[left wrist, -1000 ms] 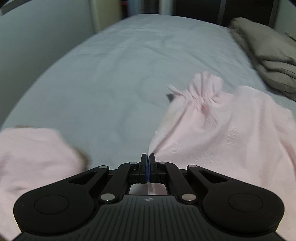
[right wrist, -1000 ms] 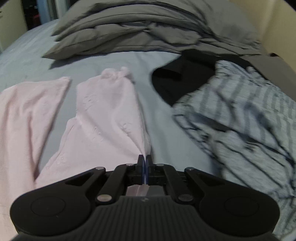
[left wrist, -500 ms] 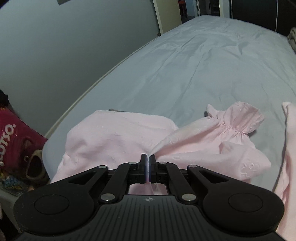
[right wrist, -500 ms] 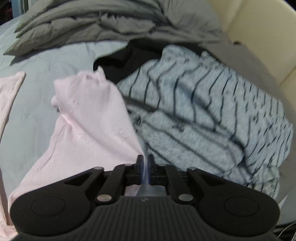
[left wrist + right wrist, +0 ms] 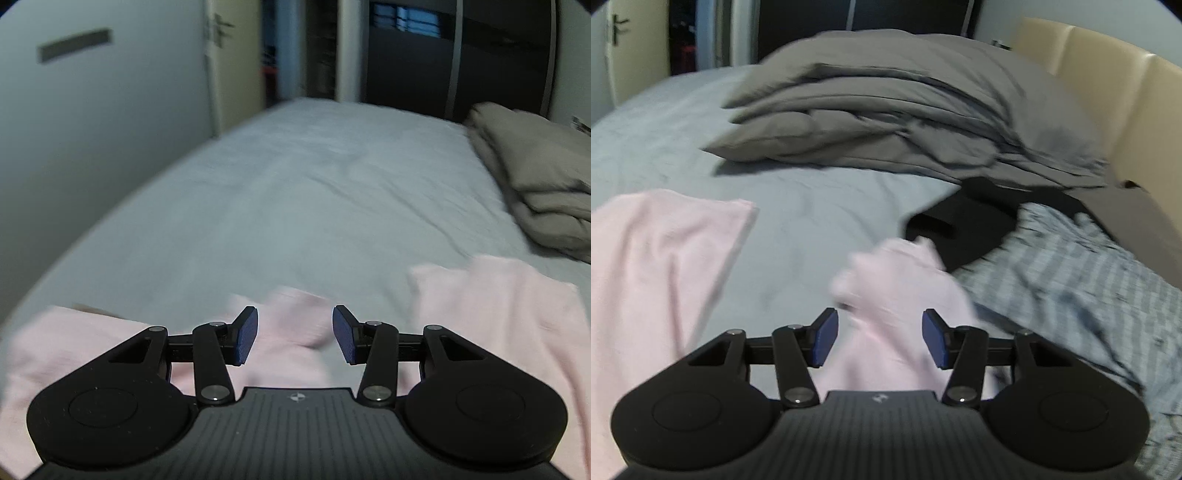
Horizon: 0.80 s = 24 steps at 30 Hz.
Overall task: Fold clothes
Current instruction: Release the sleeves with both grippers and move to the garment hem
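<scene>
Both tools have just let go. The left gripper [image 5: 294, 334] is opening, its pads clear of the pink garment [image 5: 284, 328] that lies loose just beneath and ahead. The right gripper [image 5: 877, 338] is opening too, a pink sleeve [image 5: 897, 280] slumped ahead between its jaws, unpinched. Beyond lies the bed [image 5: 295, 206]; farther, right, a striped shirt [image 5: 1071, 280]. The sleeve fold looks laid down.
</scene>
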### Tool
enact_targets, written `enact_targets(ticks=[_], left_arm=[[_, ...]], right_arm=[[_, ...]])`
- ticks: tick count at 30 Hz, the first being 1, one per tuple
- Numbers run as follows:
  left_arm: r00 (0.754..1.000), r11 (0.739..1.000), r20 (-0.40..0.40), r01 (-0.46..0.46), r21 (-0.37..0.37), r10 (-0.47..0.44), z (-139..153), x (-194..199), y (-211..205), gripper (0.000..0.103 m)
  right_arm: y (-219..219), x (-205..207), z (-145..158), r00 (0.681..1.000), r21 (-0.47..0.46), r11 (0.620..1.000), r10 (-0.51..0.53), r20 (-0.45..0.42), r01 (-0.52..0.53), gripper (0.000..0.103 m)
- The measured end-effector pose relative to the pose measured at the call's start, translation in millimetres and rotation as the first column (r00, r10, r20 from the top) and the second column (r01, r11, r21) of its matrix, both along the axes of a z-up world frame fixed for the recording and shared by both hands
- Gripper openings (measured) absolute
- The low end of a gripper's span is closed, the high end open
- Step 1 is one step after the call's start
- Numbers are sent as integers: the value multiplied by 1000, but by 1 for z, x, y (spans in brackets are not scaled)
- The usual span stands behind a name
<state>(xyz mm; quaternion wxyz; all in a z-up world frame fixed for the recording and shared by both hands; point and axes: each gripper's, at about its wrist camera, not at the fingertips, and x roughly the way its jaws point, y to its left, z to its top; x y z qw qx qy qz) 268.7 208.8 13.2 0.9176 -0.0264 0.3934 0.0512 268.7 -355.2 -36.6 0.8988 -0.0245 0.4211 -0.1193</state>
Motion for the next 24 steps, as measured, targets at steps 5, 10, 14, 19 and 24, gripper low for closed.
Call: enact_targets(ticks=[5, 10, 14, 19, 24], left_arm=[[992, 994, -91, 78, -72, -84, -33, 38, -29, 46], [986, 978, -130, 74, -195, -101, -65, 64, -39, 46], [985, 958, -137, 59, -281, -101, -90, 78, -31, 44], [991, 919, -118, 16, -394, -68, -117, 105, -32, 37], [992, 886, -102, 13, -463, -68, -129, 122, -33, 37]], right_arm=[[25, 31, -17, 1000, 158, 987, 27, 14, -29, 53], [40, 68, -41, 999, 281, 959, 32, 8, -33, 53], [45, 99, -54, 1000, 354, 935, 27, 13, -30, 53], [54, 138, -68, 1000, 365, 931, 27, 14, -30, 52], [55, 169, -90, 1000, 368, 930, 13, -19, -5, 49]])
